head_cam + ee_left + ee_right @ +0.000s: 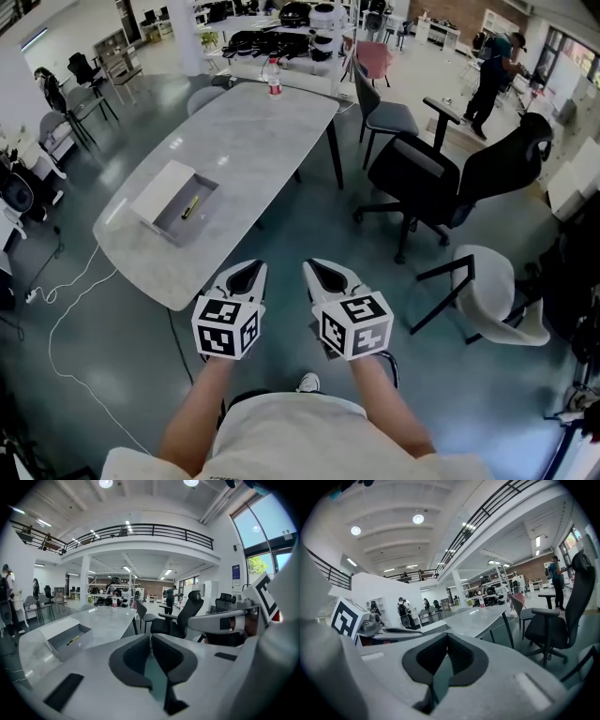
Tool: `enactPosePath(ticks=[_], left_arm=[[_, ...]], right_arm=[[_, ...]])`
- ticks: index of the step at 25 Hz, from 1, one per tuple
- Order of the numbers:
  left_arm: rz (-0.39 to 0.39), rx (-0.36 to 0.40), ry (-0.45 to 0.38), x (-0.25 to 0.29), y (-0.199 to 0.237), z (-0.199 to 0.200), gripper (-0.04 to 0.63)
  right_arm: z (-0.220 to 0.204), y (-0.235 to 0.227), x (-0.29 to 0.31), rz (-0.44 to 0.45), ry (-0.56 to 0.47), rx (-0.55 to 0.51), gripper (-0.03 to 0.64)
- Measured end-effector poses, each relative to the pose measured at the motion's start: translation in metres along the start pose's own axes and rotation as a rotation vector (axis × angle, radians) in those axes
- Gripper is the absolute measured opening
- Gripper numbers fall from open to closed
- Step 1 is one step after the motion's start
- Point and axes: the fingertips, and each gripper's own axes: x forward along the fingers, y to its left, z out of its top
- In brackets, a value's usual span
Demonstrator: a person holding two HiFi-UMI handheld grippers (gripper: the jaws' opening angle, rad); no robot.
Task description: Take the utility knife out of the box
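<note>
Left gripper (246, 274) and right gripper (326, 272) hover side by side, jaws closed and empty: a ready pose, I'd say. The utility knife (190, 207) lies in the open box (170, 223), well apart.

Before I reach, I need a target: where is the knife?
In the head view the knife lies inside the open grey box at the near left end of the table, just right of the white lid.
</note>
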Motion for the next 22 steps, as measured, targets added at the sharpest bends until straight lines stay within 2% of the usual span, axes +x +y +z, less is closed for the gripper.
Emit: enactPosePath(ticks=[11,22], left_arm=[[0.012,0.009,0.005,0.033,0.009,0.012,0.025],[0.052,-0.037,0.001,0.085,0.079,0.025,0.024]], right_arm=[[0.011,-0.027,0.021,0.014,0.003,-0.002,0.005],[0.027,-0.045,0.109,0.064,0.041,-0.036,0.005]])
